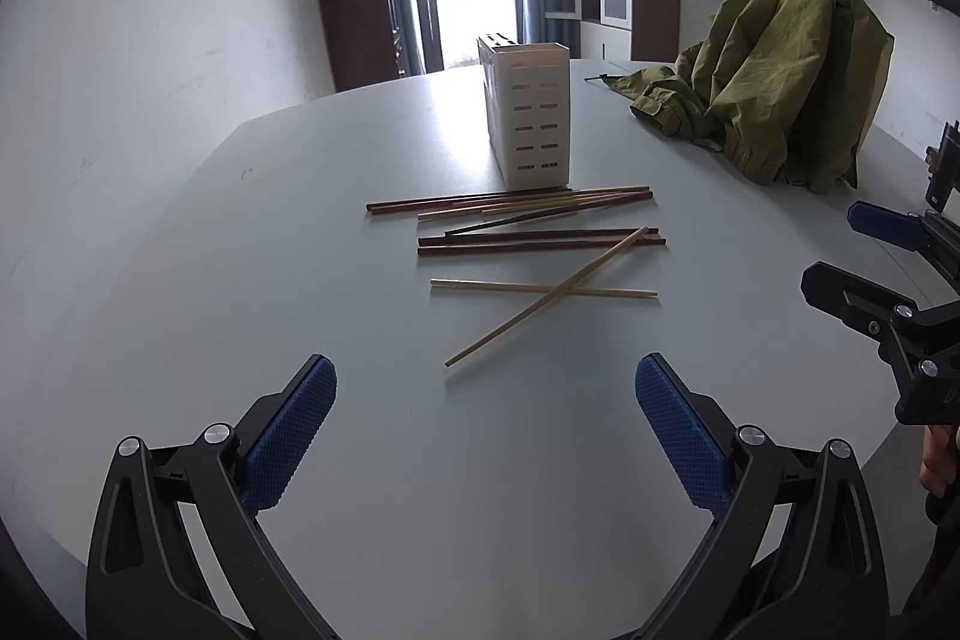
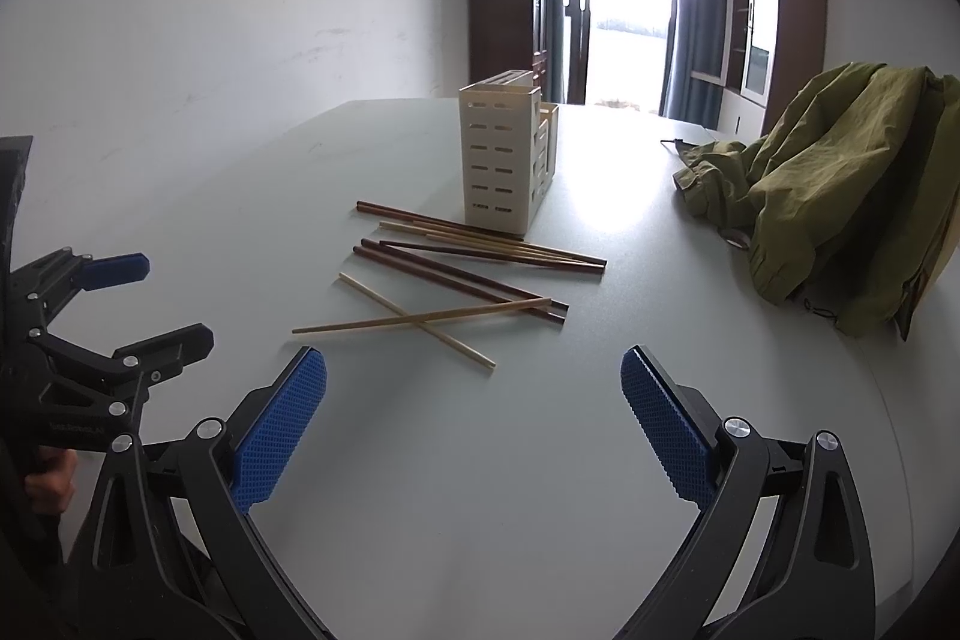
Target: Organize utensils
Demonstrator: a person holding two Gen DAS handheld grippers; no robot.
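Several chopsticks lie loose on the grey table in front of a cream slotted utensil holder (image 1: 537, 118) (image 2: 504, 154). Dark brown chopsticks (image 1: 540, 238) (image 2: 462, 274) sit closest to the holder. Two pale bamboo chopsticks (image 1: 543, 301) (image 2: 420, 319) cross each other nearer to me. My left gripper (image 1: 485, 370) is open and empty, hovering short of the pale pair. My right gripper (image 2: 473, 358) is also open and empty, just short of the crossed pair. Each gripper shows at the other view's edge: the right gripper (image 1: 834, 247), the left gripper (image 2: 174, 298).
An olive green jacket (image 1: 774, 82) (image 2: 840, 184) is heaped on the table's right side. The table (image 1: 336, 232) curves away at left and near edges. Cabinets and a bright doorway stand behind. A hand (image 2: 48, 481) holds the left gripper's handle.
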